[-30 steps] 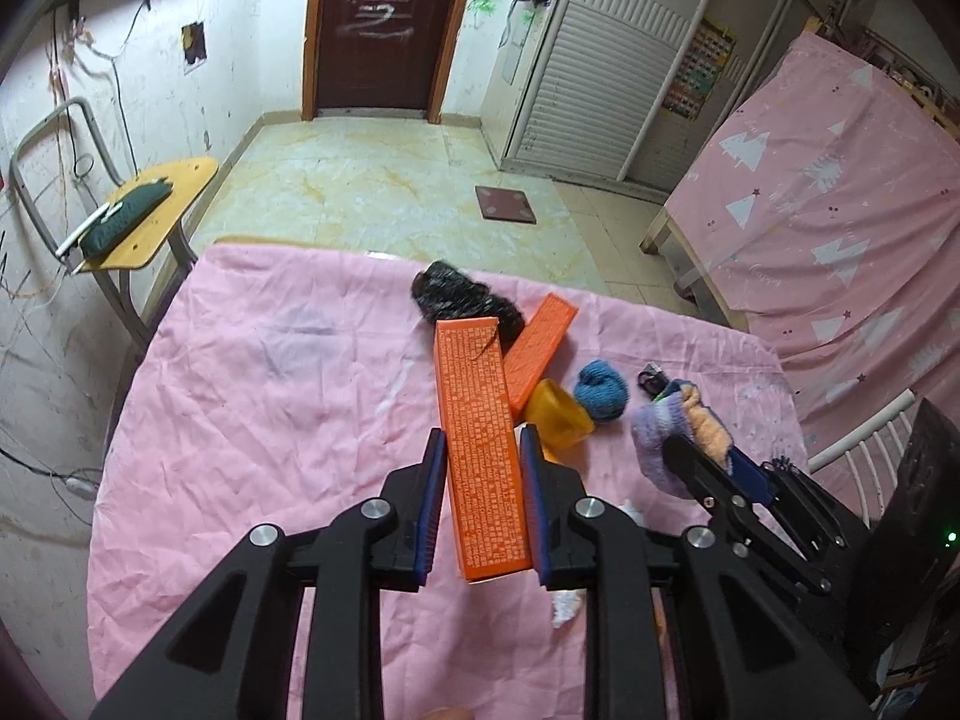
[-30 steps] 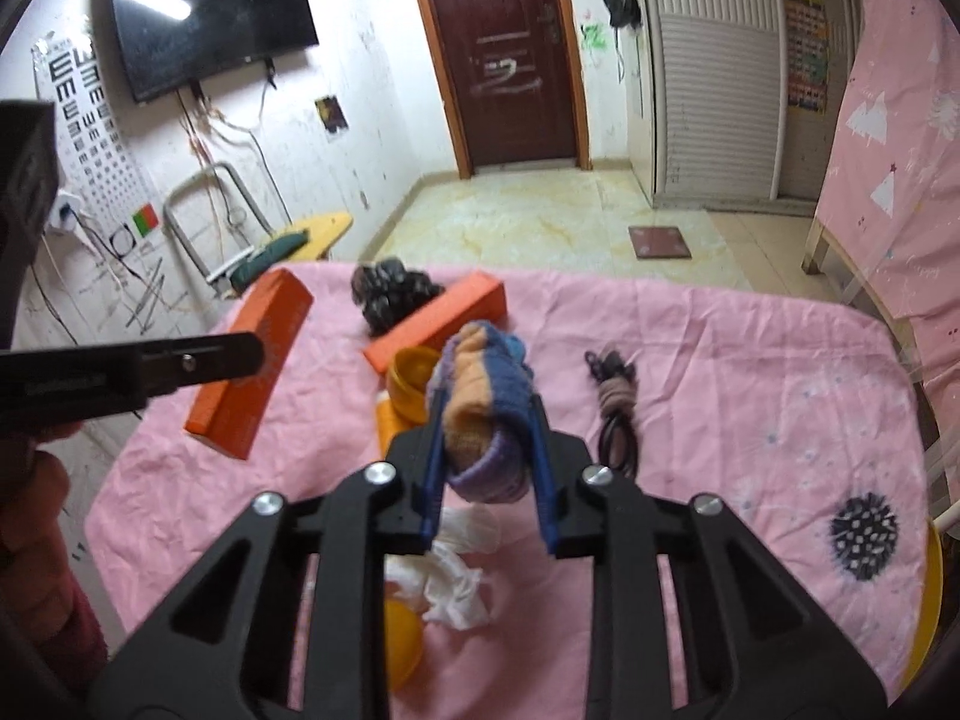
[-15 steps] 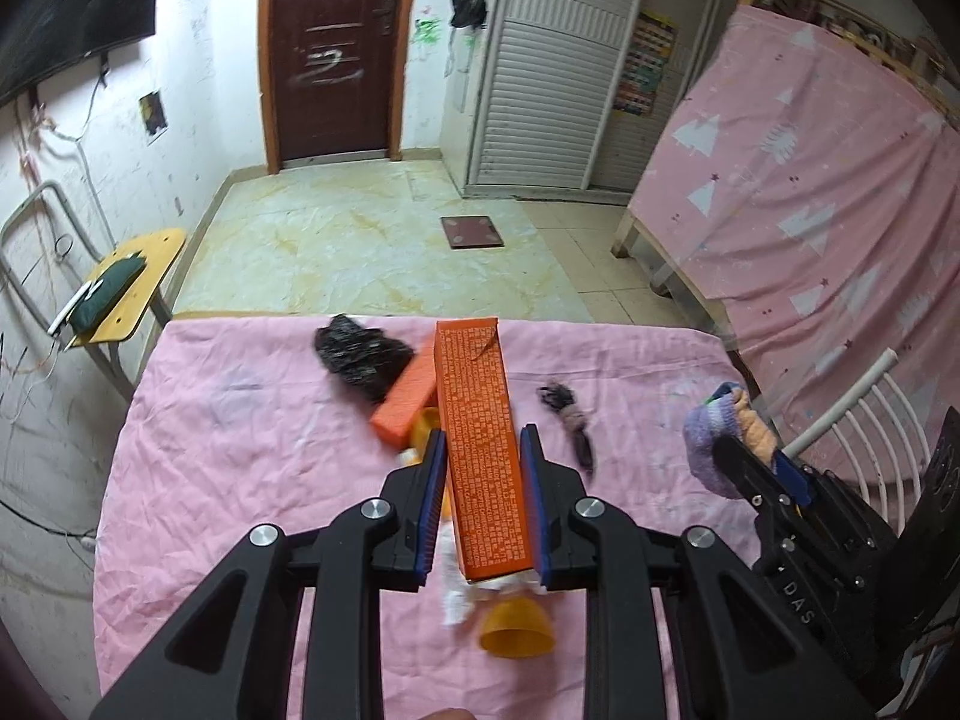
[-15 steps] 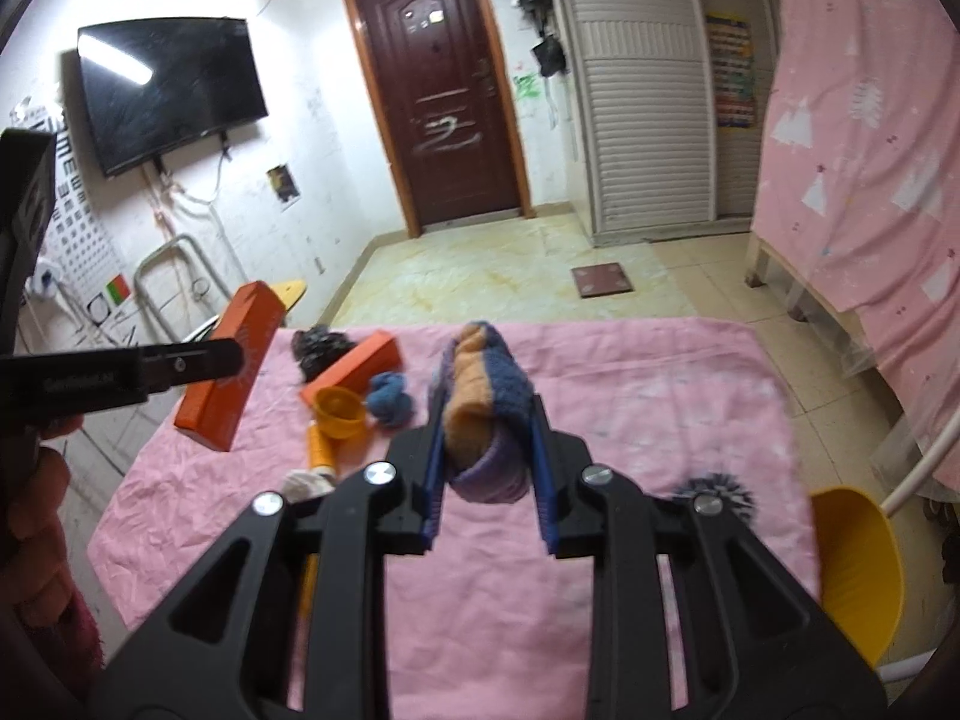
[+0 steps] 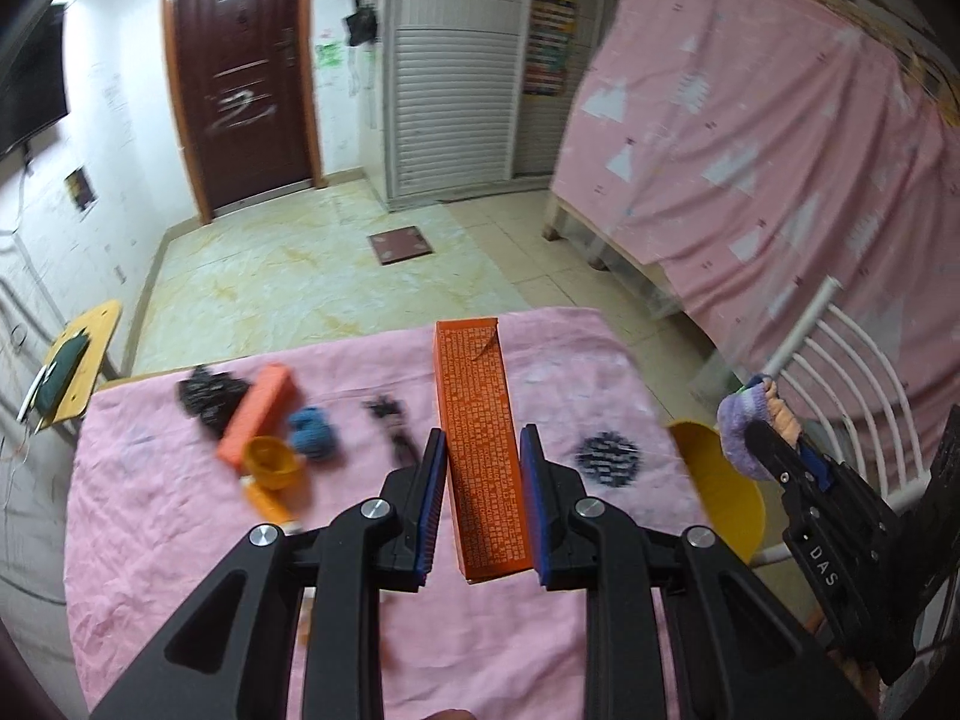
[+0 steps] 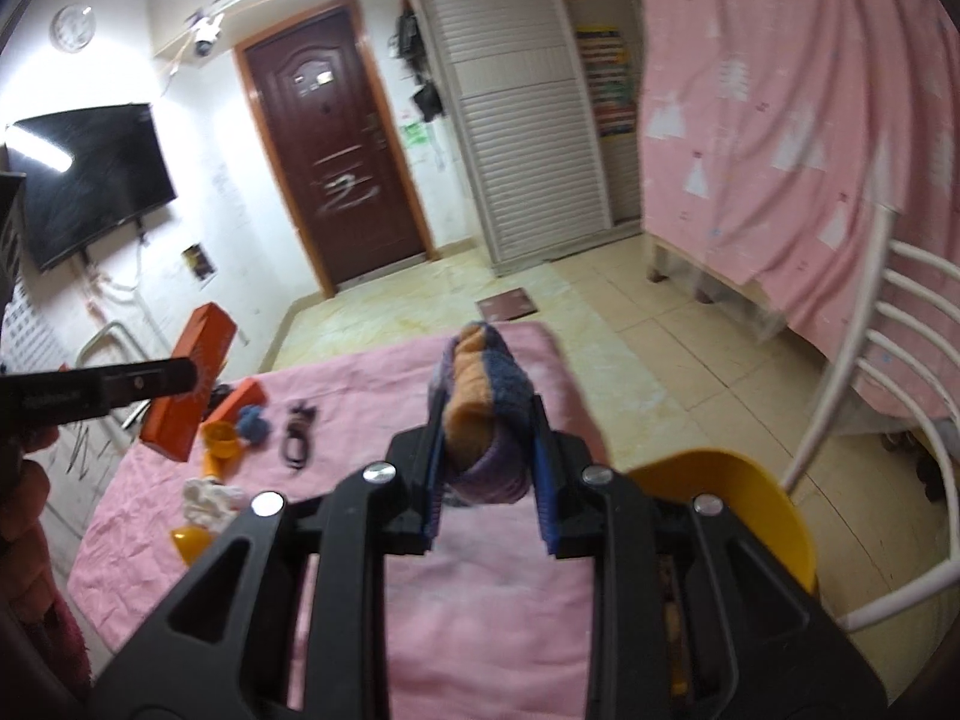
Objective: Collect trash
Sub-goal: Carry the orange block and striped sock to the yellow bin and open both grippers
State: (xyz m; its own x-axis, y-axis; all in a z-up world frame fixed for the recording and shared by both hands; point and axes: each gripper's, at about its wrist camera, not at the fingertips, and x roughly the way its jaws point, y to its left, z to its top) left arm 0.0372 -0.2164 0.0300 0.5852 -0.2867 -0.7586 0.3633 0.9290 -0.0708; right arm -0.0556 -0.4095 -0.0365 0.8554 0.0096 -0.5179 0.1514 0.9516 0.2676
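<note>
My left gripper (image 5: 483, 450) is shut on a long orange box (image 5: 480, 444), held above the pink-covered table (image 5: 180, 540). A rolled striped sock (image 6: 486, 414) in purple, orange and blue sits clamped in my right gripper (image 6: 486, 420). In the left wrist view that sock (image 5: 747, 426) and the right gripper show at the right, over a yellow bin (image 5: 726, 492) beside the table's right edge. The same yellow bin (image 6: 732, 498) lies just right of the right gripper. The held orange box (image 6: 192, 378) appears at the left in the right wrist view.
On the table lie a second orange box (image 5: 258, 414), a black crumpled bag (image 5: 207, 396), a blue yarn ball (image 5: 312, 435), an orange cup (image 5: 270, 462), a dark cord (image 5: 393, 429), a black spiky item (image 5: 606, 459) and white tissue (image 6: 210, 498). A white chair (image 6: 882, 390) stands right.
Both grippers have swung to the right along the table with their loads. The yellow bin has come into view next to the right gripper.
</note>
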